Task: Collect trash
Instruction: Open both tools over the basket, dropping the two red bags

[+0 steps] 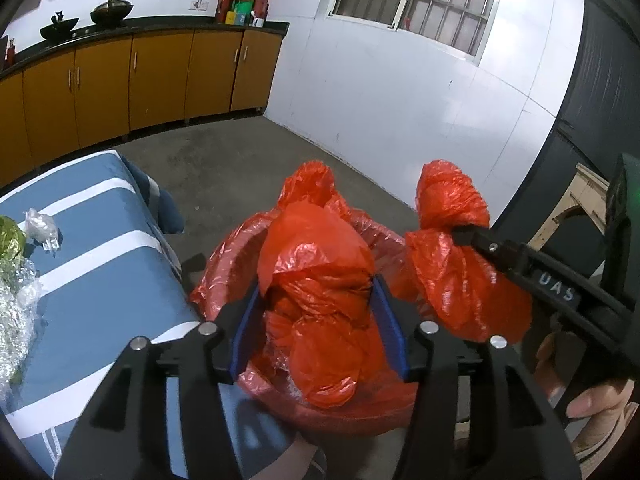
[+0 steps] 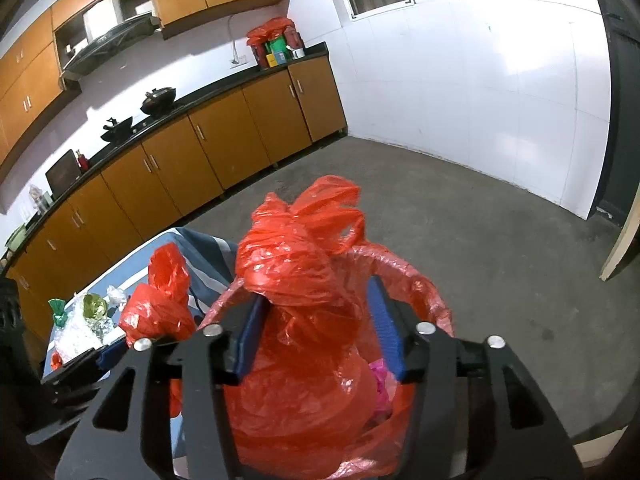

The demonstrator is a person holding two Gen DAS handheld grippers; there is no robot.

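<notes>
Gripping bunched handles of the red plastic trash bag [image 1: 316, 280], both left tongs [image 1: 318, 320] and right tongs [image 2: 316, 332] clamp it beside the blue-striped counter [image 1: 100, 280], grey concrete floor [image 2: 480, 220] beyond.

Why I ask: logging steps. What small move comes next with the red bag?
Probably cross the two bunched ears to start a knot: left gripper and right gripper each clamp one ear of the red bag, held apart.

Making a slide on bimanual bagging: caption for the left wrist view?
Left gripper and right gripper each clamp a bunched flap of the red bag lining the bin.
</notes>
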